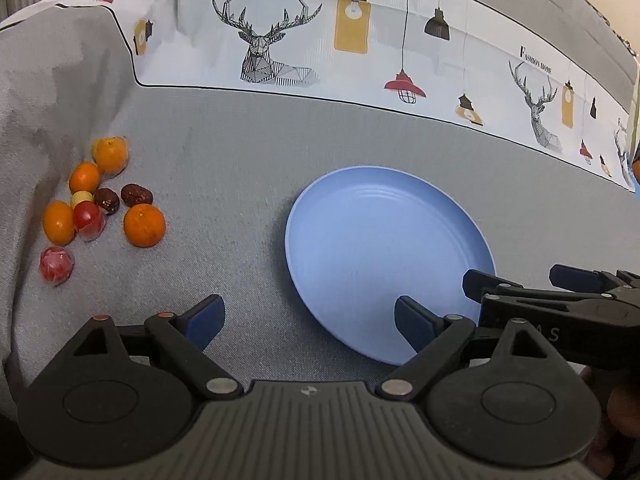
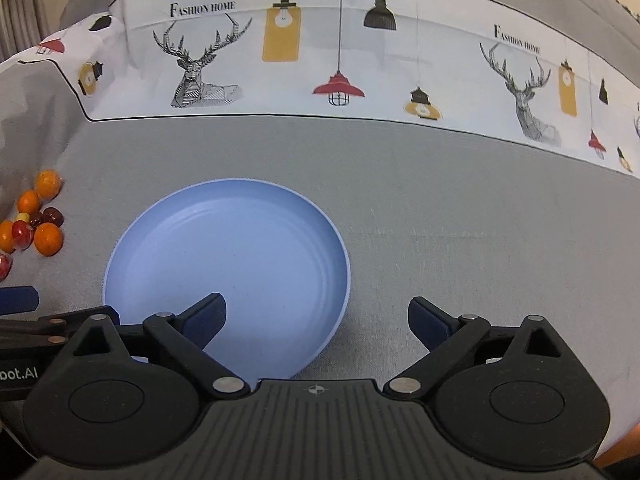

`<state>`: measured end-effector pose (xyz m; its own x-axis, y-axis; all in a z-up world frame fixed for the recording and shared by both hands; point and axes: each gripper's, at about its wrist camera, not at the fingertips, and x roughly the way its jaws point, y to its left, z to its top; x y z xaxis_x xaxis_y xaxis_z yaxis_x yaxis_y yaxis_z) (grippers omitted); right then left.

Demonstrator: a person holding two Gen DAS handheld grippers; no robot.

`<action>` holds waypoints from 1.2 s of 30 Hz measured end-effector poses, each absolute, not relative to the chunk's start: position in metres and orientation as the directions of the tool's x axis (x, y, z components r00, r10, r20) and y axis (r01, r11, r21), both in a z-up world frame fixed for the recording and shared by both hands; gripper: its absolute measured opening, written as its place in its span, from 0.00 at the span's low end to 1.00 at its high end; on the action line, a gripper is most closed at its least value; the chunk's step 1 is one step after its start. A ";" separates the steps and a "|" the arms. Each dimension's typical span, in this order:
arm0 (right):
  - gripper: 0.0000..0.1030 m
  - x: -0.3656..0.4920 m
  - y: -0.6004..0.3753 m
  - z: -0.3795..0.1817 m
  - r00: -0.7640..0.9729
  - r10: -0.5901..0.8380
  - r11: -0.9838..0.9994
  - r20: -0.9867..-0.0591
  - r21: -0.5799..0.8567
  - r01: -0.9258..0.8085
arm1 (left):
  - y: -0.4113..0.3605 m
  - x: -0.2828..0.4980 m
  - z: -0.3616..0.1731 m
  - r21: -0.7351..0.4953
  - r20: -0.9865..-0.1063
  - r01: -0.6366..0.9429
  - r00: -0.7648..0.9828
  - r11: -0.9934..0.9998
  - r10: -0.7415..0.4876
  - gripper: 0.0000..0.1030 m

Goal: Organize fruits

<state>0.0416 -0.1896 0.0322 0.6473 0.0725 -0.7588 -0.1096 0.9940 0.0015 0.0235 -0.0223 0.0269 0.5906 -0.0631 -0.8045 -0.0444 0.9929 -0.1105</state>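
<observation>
An empty blue plate [image 1: 384, 248] lies on the grey cloth; it also shows in the right wrist view [image 2: 228, 264]. A cluster of fruit lies to its left: several oranges [image 1: 144, 225], dark red dates [image 1: 136, 195], wrapped red fruits [image 1: 56, 265] and a small yellow one [image 1: 82, 199]. The cluster shows small at the left edge of the right wrist view [image 2: 36, 224]. My left gripper [image 1: 310, 322] is open and empty, near the plate's front left rim. My right gripper [image 2: 316, 320] is open and empty, over the plate's front right rim; it also enters the left wrist view [image 1: 516, 284].
A white printed cloth band with deer and lamps [image 1: 360, 40] runs along the back of the grey cloth [image 1: 224, 168]. The left gripper's blue fingertip [image 2: 16, 298] pokes in at the left of the right wrist view.
</observation>
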 end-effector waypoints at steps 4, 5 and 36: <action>0.95 0.040 -0.189 0.028 0.638 0.063 0.995 -0.767 0.002 -0.096 | -0.023 0.025 0.026 -0.114 -0.809 -0.053 0.584 0.992 -0.062 0.94; 0.95 0.041 -0.189 0.028 0.636 0.059 0.995 -0.769 -0.003 -0.095 | -0.024 0.025 0.026 -0.114 -0.810 -0.054 0.583 0.992 -0.061 0.94; 0.96 0.043 -0.185 0.024 0.629 0.001 0.998 -0.777 -0.041 -0.052 | -0.024 0.026 0.023 -0.115 -0.813 -0.055 0.580 0.992 -0.062 0.95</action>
